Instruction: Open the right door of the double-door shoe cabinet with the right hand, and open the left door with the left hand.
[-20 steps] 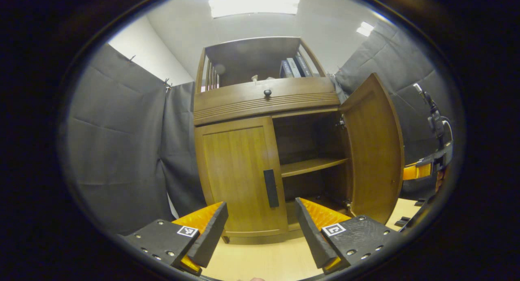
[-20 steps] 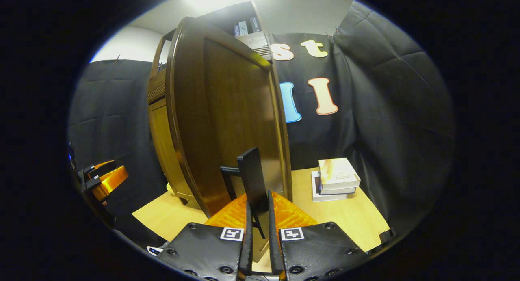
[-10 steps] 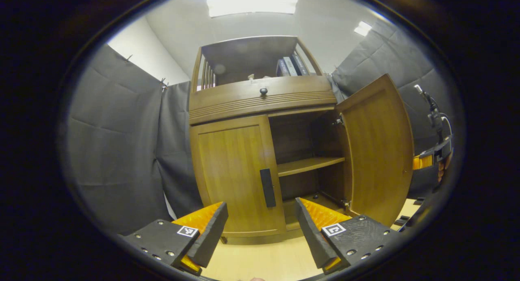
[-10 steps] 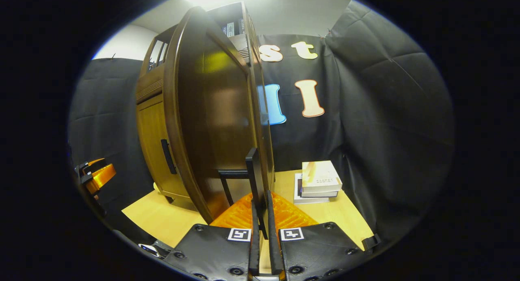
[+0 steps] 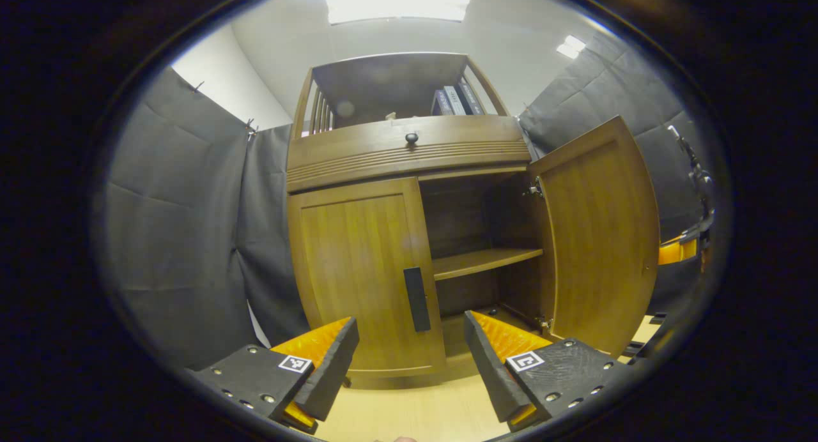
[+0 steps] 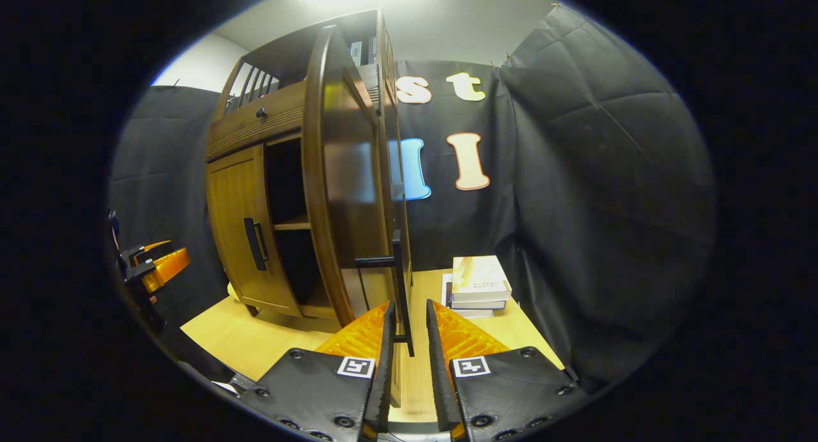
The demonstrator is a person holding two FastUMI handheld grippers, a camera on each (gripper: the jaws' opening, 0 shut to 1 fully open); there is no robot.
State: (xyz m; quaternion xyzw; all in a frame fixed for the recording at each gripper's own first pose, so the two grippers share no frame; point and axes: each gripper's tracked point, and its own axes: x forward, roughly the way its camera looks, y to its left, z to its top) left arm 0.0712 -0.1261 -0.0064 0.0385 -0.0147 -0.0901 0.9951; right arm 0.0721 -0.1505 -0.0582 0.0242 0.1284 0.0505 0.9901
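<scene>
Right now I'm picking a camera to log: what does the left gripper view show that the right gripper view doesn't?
Left gripper view: the right door's inner face and hinge. Right gripper view: the right door's handle between the open right gripper's fingers, plus a book stack. Both: the closed left door, the left door's handle and the inner shelf.

Nothing legible — the spines of the books [image 5: 455,99] and the cover of the stacked books [image 6: 478,282] are too blurred.
</scene>
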